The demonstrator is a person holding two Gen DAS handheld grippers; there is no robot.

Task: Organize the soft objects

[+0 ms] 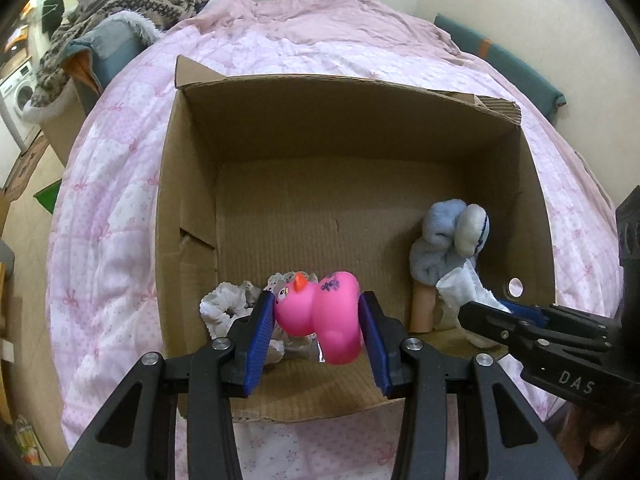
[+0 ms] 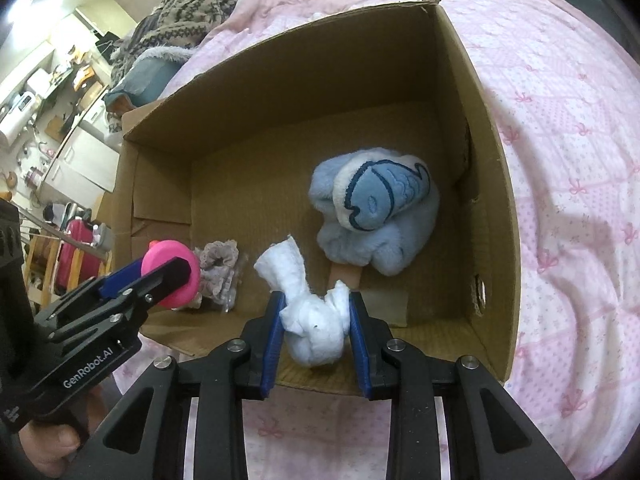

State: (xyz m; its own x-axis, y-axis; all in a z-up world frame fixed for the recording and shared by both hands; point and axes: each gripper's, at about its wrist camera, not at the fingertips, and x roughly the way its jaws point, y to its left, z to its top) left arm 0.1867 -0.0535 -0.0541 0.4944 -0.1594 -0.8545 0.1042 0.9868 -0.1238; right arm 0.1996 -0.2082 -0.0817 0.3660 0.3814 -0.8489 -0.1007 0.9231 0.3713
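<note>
**Two soft toys held over an open cardboard box**

The pink duck [image 1: 320, 316] is smooth, glossy and rounded, with a small orange beak and dark scribbled marks on its body. The left gripper [image 1: 318, 332] is clamped on it, one blue ribbed pad against each side, and holds it just above the near left part of the box floor. The white cloth bundle [image 2: 316, 330] is fluffy and crumpled, with one twisted end poking up. The right gripper [image 2: 316, 332] is closed on it, blue pads pressed into both sides, above the near edge of the box.

The cardboard box [image 2: 496, 184] is brown, corrugated and open at the top, its flaps ragged at the far corners. Inside, a plush blue toy [image 2: 376, 216] lies near the right wall; it is fuzzy, pale blue, with a white-edged patch stitched in dark blue, and a tan stick shows beneath it. A frilly grey scrunchie [image 2: 220, 264] lies on the floor at the near left, just behind the duck.

The box sits on a pink quilted blanket [image 2: 568, 128] printed with small bows. A knitted patterned garment [image 1: 132, 4] is heaped at the far left of the bed.
</note>
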